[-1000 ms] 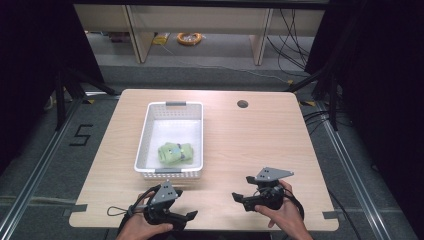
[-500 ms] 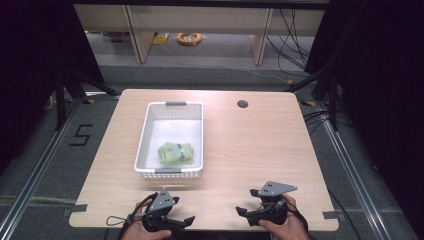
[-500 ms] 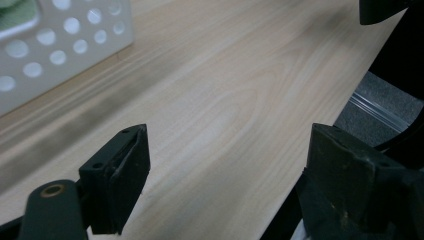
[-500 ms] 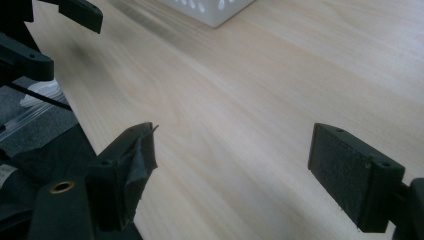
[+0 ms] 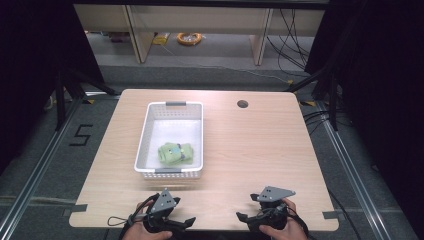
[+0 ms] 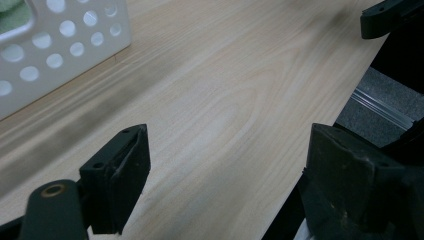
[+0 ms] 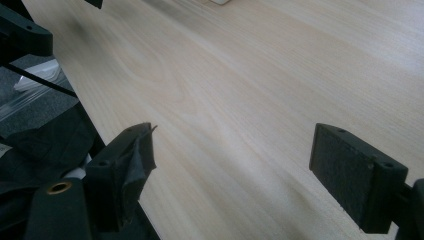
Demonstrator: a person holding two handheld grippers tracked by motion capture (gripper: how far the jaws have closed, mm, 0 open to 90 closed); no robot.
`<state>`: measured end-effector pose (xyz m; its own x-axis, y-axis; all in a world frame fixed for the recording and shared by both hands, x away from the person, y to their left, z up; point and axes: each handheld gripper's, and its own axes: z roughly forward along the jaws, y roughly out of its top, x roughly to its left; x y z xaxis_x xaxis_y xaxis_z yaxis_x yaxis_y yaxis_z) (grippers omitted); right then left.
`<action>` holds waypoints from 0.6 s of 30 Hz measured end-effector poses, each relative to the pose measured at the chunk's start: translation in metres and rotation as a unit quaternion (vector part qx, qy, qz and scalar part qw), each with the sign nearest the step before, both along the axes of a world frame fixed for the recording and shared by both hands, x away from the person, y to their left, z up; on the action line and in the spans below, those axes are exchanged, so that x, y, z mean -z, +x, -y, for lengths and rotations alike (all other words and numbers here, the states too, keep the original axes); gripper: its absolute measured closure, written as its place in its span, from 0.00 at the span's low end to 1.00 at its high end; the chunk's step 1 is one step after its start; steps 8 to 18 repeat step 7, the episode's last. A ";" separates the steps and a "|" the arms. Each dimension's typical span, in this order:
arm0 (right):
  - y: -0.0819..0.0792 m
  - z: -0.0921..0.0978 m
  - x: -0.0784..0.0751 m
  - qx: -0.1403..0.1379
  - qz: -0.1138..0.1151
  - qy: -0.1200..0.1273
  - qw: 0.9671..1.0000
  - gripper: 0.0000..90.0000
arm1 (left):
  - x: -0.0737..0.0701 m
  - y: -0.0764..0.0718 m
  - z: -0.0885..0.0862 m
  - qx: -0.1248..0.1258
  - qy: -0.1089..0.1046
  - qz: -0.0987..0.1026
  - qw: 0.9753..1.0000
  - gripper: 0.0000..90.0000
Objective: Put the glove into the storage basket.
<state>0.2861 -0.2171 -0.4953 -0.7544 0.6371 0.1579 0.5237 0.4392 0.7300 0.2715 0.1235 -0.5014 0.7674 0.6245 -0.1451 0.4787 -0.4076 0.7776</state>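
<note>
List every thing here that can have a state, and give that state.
left gripper: open, empty, at the table's near edge.
right gripper: open, empty, at the near edge.
white basket: upright on the table, holding the bundle.
green cloth bundle: rolled up, lying inside the basket.

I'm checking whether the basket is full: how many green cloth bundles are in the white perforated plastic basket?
1: a green rolled cloth bundle lies at the near end of the white perforated plastic basket. Its open floor shows nothing more.

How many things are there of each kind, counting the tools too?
White basket: 1
Green rolled cloth in the basket: 1
Tools: 2, the left tool and the right tool, both open and empty
Total: 4
</note>
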 end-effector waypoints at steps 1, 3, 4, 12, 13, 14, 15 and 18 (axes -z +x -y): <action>0.000 0.000 0.000 0.004 0.002 -0.002 1.000 0.21 | 0.000 0.000 0.001 -0.006 -0.005 0.000 1.000 0.19; 0.000 0.000 0.000 0.005 0.003 -0.001 1.000 0.21 | -0.001 0.001 -0.001 -0.003 0.000 0.000 1.000 0.19; 0.000 0.000 0.000 0.005 0.003 -0.001 1.000 0.21 | -0.001 0.001 -0.001 -0.003 0.000 0.000 1.000 0.18; -0.001 0.000 0.000 0.008 -0.001 -0.001 1.000 0.21 | 0.000 0.001 0.001 -0.013 -0.018 -0.004 1.000 0.18; -0.001 0.000 0.000 0.008 -0.001 -0.001 1.000 0.21 | 0.000 0.001 0.001 -0.013 -0.018 -0.004 1.000 0.18; -0.001 0.000 0.000 0.008 -0.001 -0.001 1.000 0.21 | 0.000 0.001 0.001 -0.013 -0.018 -0.004 1.000 0.18; -0.001 0.000 0.000 0.008 -0.001 -0.001 1.000 0.21 | 0.000 0.001 0.001 -0.013 -0.018 -0.004 1.000 0.18; -0.001 0.000 0.000 0.008 -0.001 -0.001 1.000 0.21 | 0.000 0.001 0.001 -0.013 -0.018 -0.004 1.000 0.18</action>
